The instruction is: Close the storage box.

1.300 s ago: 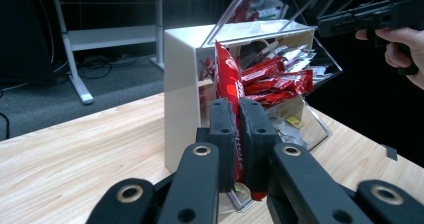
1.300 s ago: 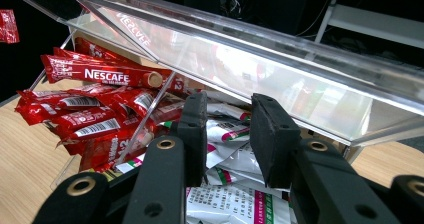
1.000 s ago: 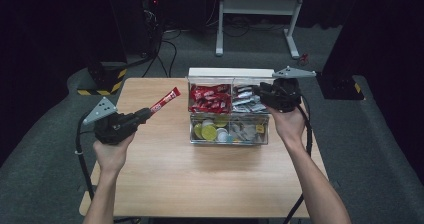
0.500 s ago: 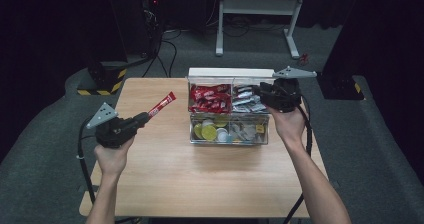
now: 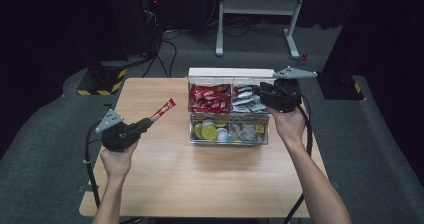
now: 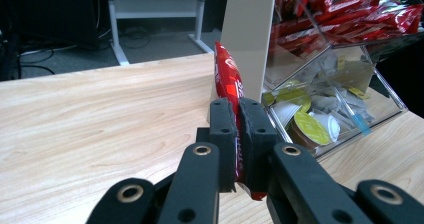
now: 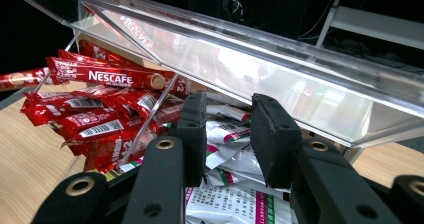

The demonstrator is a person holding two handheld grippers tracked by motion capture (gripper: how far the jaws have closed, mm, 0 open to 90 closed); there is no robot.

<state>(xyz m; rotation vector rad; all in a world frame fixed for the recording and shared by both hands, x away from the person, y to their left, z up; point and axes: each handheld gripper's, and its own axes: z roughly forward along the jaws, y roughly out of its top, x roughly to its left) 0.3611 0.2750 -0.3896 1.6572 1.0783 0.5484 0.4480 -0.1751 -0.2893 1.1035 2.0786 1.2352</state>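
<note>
On pale wood, tongs (image 6: pixel 235 134) pinching glossy sachet (image 6: pixel 227 79)

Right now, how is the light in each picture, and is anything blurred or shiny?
High view: table lit, floor around it dark, picture slightly soft. Left gripper view: red sachet between the fingers fairly sharp, the near linkage softer. Right gripper view: clear lid shows glare and reflections; the near black fingers are soft, the Nescafe sticks readable.
</note>
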